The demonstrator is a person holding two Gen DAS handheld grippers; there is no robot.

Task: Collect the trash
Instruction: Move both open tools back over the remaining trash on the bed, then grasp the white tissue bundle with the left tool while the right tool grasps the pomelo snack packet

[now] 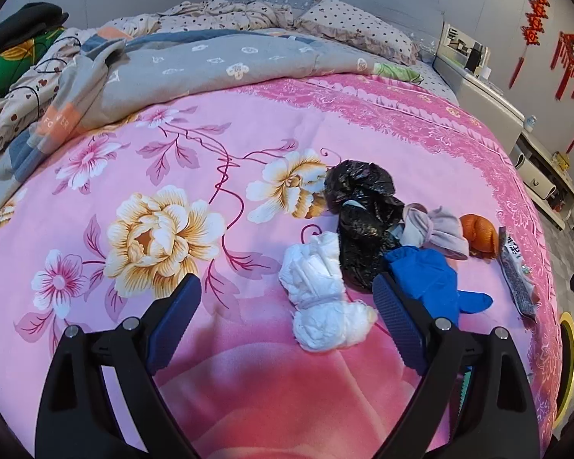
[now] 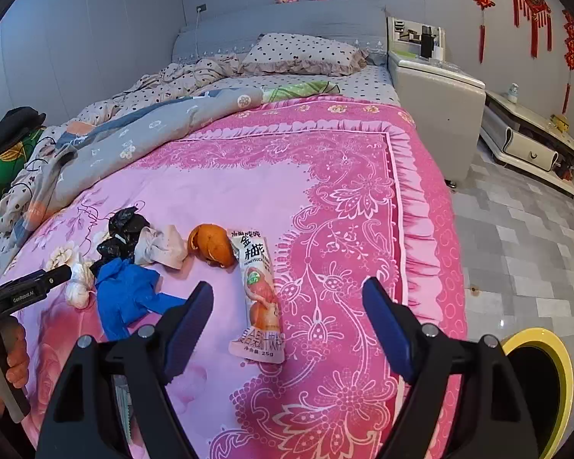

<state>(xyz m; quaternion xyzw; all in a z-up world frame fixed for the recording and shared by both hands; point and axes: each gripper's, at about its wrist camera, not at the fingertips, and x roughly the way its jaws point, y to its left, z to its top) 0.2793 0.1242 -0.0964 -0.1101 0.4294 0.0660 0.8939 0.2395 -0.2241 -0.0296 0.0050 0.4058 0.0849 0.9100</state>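
- Left gripper (image 1: 287, 302): jaws wide apart, nothing held, hanging over the pink bedspread (image 1: 210, 145).
- White tissue wad (image 1: 321, 287) lying on the spread between the left fingers, closer to the right-hand one; cannot tell any contact.
- Black bag (image 1: 357, 214), crumpled, just behind the tissue and touching it.
- Blue glove (image 1: 428, 279) beside the bag, partly hidden behind the right-hand finger.
- Pale cloth (image 1: 436, 229) just behind the glove, orange peel (image 1: 478, 235) next to it.
- Right gripper (image 2: 289, 302): jaws wide apart, empty, above the bedspread.
- Snack wrapper (image 2: 258, 294) flat on the spread, between the right fingers and nearer the left one, not touched.
- Peel just past the wrapper's far end.
- Yellow-rimmed bin (image 2: 547, 378) on the tiled floor at the bed's edge, low right in right wrist view.
- Hand (image 2: 4, 363) on the left gripper's handle, visible at left edge of right wrist view.
- Rumpled grey quilt (image 1: 229, 65) and dotted pillow (image 2: 302, 53) farther up the bed, well apart from the trash.
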